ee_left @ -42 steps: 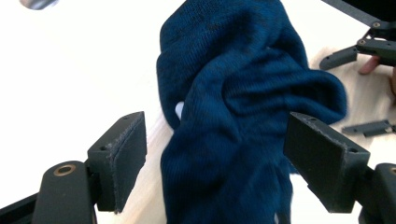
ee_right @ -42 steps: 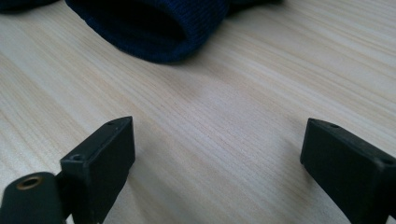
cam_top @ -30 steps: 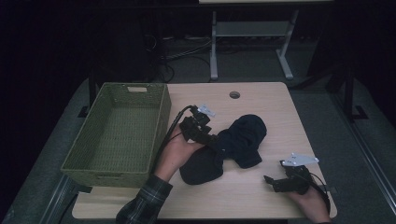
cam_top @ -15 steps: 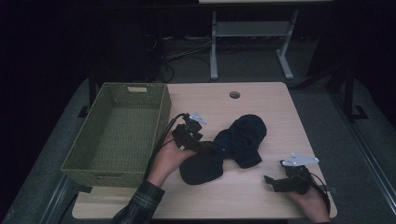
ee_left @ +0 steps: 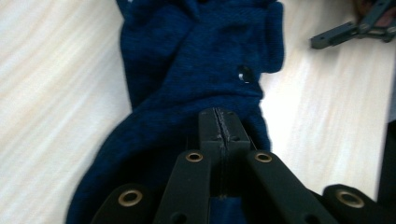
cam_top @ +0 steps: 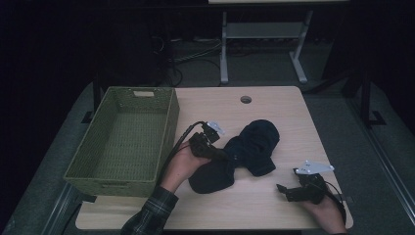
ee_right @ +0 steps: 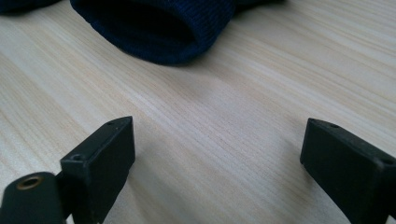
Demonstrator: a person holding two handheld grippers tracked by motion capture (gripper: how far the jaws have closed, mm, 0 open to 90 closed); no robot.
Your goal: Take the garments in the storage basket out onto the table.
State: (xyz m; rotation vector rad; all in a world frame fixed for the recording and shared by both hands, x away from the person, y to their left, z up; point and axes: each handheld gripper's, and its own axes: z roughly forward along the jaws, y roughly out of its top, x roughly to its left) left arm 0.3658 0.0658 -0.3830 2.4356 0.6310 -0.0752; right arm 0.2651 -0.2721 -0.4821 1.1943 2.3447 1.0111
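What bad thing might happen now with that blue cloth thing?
The left tool has just closed on a small fold of the blue cloth, so it might slip out when lifted. The cloth lies bunched in a heap and may drag across the table or catch on the basket rim.

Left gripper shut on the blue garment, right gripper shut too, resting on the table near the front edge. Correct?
Not quite: the right gripper is open. The right gripper view shows its jaws standing wide apart over bare table, nothing between them. The rest holds: the left gripper is shut on the blue garment, and the high view shows the right gripper near the table's front edge.
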